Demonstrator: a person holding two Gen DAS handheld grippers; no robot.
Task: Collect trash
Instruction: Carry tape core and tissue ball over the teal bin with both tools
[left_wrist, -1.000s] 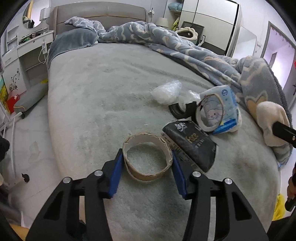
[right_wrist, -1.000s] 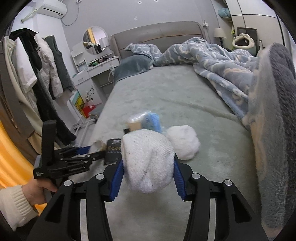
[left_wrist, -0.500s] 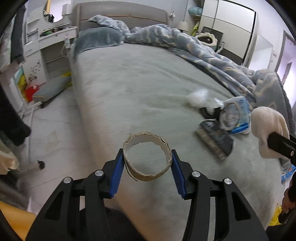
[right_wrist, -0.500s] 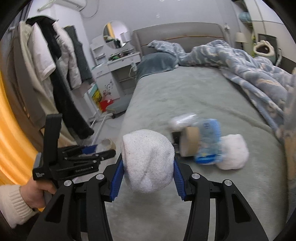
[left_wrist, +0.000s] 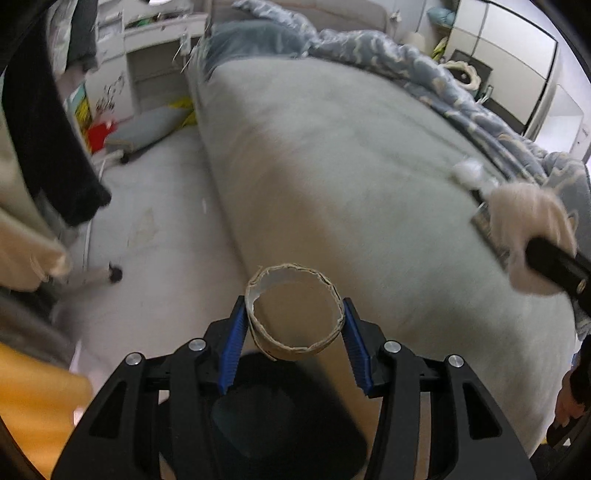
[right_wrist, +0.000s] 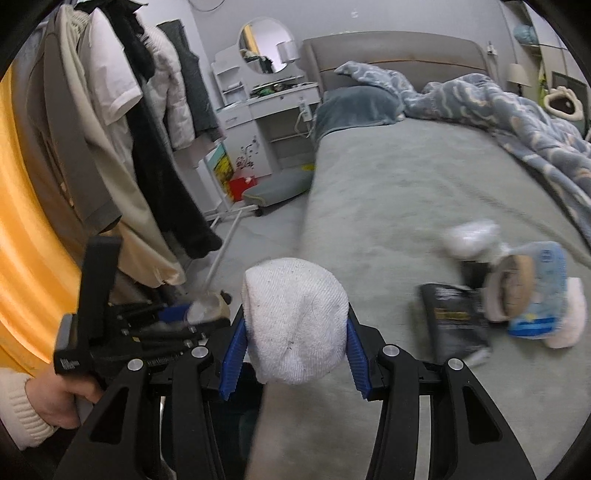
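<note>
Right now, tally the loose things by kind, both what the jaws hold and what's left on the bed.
Cardboard ring, in the left gripper: 1
White sock, in the right gripper: 1
Black packet on the bed: 1
Blue-and-white pack: 1
Clear crumpled plastic: 1
White fluffy item: 1
Total: 6

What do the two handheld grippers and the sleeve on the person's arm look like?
Both the left gripper and right gripper are black angular frames with triangular cut-outs and silver bolt heads, carrying ridged blue fingers. The left one's handle bears small white lettering. The cream ribbed knit cuff covers the wrist.
</note>
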